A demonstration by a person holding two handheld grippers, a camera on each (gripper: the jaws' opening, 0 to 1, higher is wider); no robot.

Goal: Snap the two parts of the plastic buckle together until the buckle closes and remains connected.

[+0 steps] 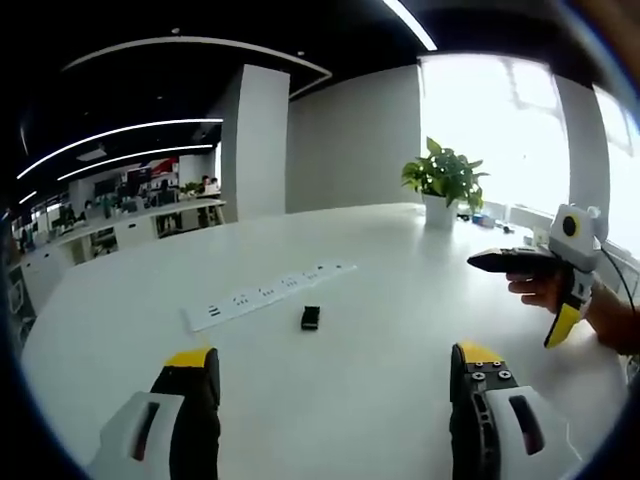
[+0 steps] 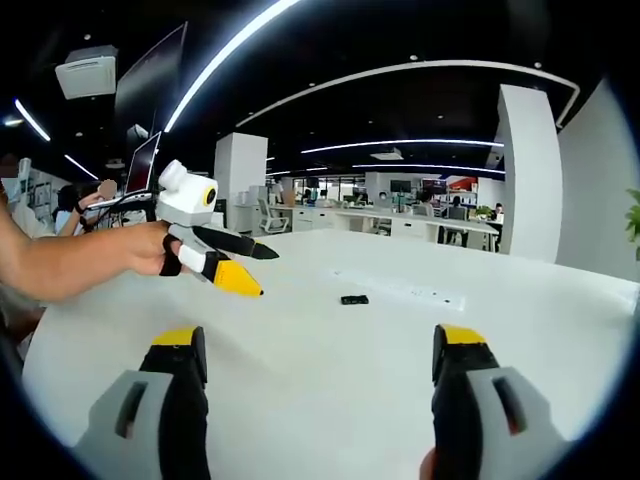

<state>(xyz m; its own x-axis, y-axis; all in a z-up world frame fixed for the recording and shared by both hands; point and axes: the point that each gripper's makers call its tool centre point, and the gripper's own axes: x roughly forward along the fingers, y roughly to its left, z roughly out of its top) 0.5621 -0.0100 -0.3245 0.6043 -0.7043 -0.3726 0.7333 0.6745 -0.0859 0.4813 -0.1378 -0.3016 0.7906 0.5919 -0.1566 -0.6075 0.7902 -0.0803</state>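
Both grippers hover wide open over the white bench, nothing held.

In the left gripper view the left gripper (image 1: pixel 335 372) rises nearest, its yellow-tipped jaws spread far apart and empty; past them the black plastic buckle (image 1: pixel 310 318) lies alone on the bench (image 1: pixel 330 400), with a long white power strip (image 1: pixel 266 292) just behind it. Off to the right side, well apart from the buckle, a hand (image 1: pixel 535 289) holds the right gripper (image 1: pixel 520 300) above the bench, a potted plant (image 1: pixel 444 185) farther back near the bright window. In the right gripper view its own jaws stand equally wide and empty, the buckle (image 2: pixel 354 299) lies beyond them with nothing in between, and a distant office of desks and people fills the background.
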